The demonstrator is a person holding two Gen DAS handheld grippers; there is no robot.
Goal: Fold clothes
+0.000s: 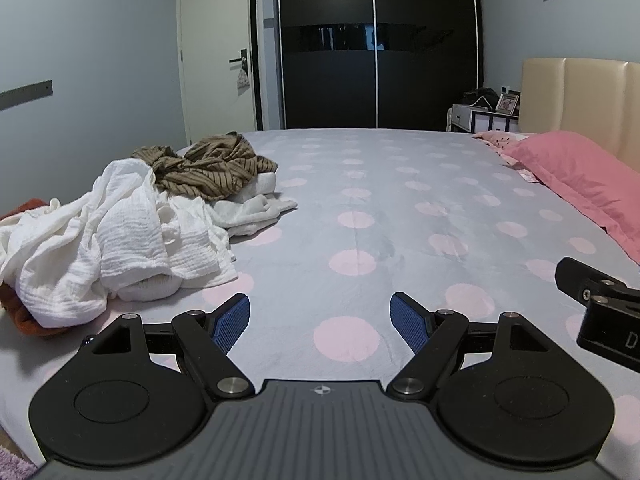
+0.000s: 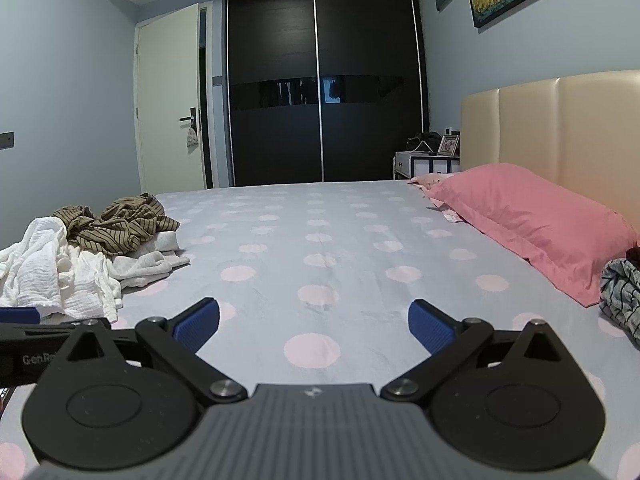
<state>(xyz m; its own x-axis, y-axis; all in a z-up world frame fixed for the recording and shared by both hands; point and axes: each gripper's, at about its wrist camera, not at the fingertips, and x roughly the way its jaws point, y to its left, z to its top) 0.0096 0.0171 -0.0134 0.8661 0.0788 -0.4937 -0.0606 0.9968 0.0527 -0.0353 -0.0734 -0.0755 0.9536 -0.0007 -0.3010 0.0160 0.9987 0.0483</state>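
Both units are held low over the near part of the bed (image 1: 360, 200), fingers spread apart and nothing between them: the left hand-held gripper (image 1: 320, 322) and the right hand-held gripper (image 2: 314, 326) are judged to be poised for a first pick, with no folding begun. Directly ahead, a broad bare stretch of dotted sheet is left free, judged sufficient for spreading a garment flat. To the left, near the bed's edge, the clothes are heaped: a white crinkled garment (image 1: 120, 240) nearest, a brown striped garment (image 1: 208, 168) beyond it. A pink pillow (image 2: 528, 224) bounds the right side, with a dark plaid garment (image 2: 622, 296) just beside it.
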